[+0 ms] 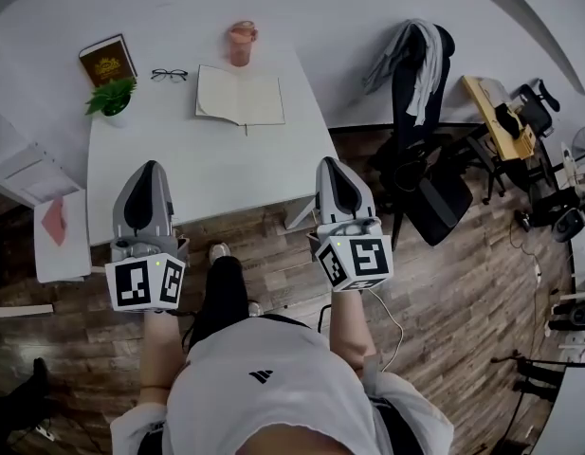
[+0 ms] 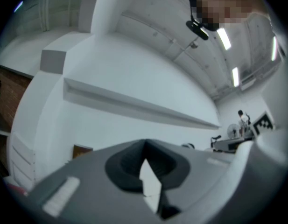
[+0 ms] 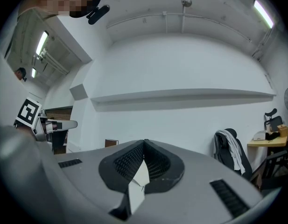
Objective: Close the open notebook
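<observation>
While the left claw [image 1: 152, 167] hangs with its tip over the near edge of the white table [image 1: 216, 178], its jaws are pressed together and pinch nothing; the left gripper view shows the two dark pads meeting at the front, with no object between them. Right claw [image 1: 332, 162]: jaws likewise pressed together and empty; its tip sits over the table's near right corner, roughly level with the left claw and well apart from it.

Notebook [image 1: 240, 96]: open, lying flat with pale pages up on the far half of the table; it is ahead of both claws, to the front-right of the left claw and the front-left of the right claw, well apart from each; neither claw touches it.

Orange cup [image 1: 241, 43]: upright, just beyond the notebook, farther from the claws. Glasses [image 1: 169, 74]: ahead of the left claw, just left of the notebook. Brown book [image 1: 107, 60] and potted plant [image 1: 112, 98]: at the far corner, front-left of the left claw; the plant is the nearer of the two. Chair [image 1: 425, 159]: off the table, to the front-right of the right claw, with a grey garment draped over its back. Wooden floor [image 1: 463, 301]: beneath and behind both claws.
</observation>
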### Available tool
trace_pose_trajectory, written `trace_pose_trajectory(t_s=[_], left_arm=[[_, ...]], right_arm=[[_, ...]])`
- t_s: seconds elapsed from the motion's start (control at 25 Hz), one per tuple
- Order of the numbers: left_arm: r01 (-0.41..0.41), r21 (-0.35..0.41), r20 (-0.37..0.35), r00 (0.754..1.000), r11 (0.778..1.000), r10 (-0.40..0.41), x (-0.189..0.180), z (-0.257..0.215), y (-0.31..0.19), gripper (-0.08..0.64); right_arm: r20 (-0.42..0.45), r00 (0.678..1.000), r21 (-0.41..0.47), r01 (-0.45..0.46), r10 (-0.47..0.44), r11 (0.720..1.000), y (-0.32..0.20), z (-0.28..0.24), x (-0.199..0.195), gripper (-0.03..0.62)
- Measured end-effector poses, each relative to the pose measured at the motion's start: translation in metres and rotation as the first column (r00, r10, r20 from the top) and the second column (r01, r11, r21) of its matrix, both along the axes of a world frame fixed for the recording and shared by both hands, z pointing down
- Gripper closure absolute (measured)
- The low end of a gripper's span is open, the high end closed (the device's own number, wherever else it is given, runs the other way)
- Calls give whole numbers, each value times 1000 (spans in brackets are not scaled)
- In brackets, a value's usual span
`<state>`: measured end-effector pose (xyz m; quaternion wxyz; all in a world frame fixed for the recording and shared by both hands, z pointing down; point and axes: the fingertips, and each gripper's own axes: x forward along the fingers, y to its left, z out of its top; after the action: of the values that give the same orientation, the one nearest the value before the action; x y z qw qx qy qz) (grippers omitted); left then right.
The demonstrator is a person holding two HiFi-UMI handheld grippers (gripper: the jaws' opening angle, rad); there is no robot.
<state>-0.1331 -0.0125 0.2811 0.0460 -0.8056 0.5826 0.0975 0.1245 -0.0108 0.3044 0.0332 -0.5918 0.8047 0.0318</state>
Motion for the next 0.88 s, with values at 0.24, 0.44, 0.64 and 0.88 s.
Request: trace_pose_trajectory(t_s=[0.24,0.44,0.64,0.88], left_arm=[[-33,13,-1,999,999,33,0,-5,-58,552],[-54,13,3,999,998,54,-9,-8,-108,552],[-84,14,20,996,996,84,-16,-13,-153,552],[-116,14,13,993,993,116,-26,-15,-199,552]], right_arm=[[-5,999,14,-38,38,999,-50,-8,2,597],[-5,999,19,-52,52,998,-96,-12,-10,597],[1,997,20,-73,73,997,-135,-16,-22,597],[-1,995,22,-101,101,995,-173,-20,-34,597]])
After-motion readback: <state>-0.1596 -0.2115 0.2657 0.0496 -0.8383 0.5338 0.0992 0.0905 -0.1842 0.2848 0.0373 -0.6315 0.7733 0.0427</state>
